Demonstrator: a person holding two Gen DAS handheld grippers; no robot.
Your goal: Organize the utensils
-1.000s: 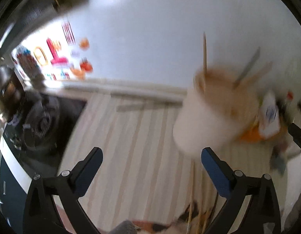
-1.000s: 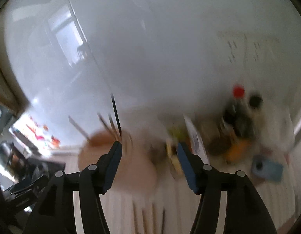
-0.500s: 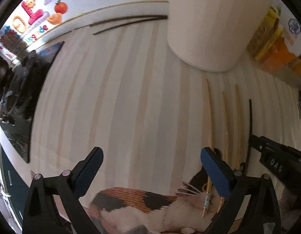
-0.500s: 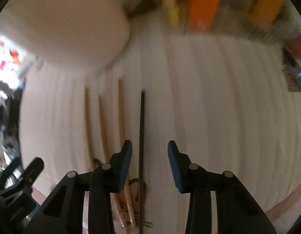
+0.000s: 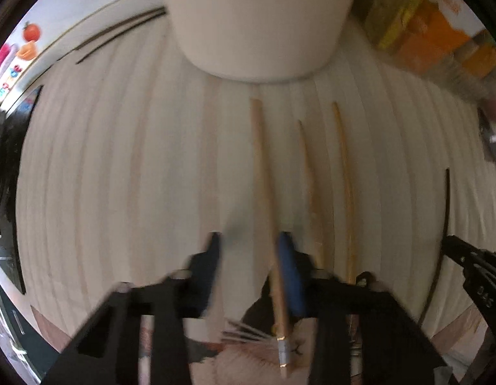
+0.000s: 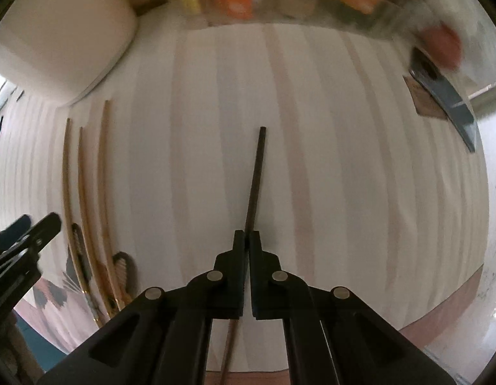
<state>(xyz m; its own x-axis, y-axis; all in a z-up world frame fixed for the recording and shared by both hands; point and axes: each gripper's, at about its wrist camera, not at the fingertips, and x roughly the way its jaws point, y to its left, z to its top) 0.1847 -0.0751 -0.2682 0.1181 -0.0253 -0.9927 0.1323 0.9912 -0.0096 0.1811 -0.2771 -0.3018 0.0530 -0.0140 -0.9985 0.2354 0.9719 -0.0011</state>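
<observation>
Here both grippers point down at a striped cloth [image 6: 344, 160] spread over the counter. The right gripper [image 6: 247, 240] is closed on a dark chopstick [image 6: 256, 176], its two black fingers [image 6: 238, 250] pressed together around the stick, whose free end runs toward twelve o'clock. In the left wrist view, the left gripper [image 5: 249, 250] is closing; a pale wooden chopstick [image 5: 262, 173] lies between its jaws, close against the blue pad at the three o'clock side, while a gap remains on the nine o'clock side. Two thinner wooden chopsticks [image 5: 342, 166] lie on the cloth just beside it toward three o'clock, roughly parallel and apart from one another. A large cream pot [image 5: 260, 22] stands at twelve o'clock of the left gripper, just beyond the chopstick tips, and appears at ten o'clock in the right wrist view. Orange and yellow packets [image 5: 430, 32] sit at two o'clock, blurred. A cat picture [image 5: 248, 353] printed on the cloth shows at six o'clock under the near ends of the wooden sticks. The dark chopstick lies well apart from the three pale ones, toward three o'clock.
</observation>
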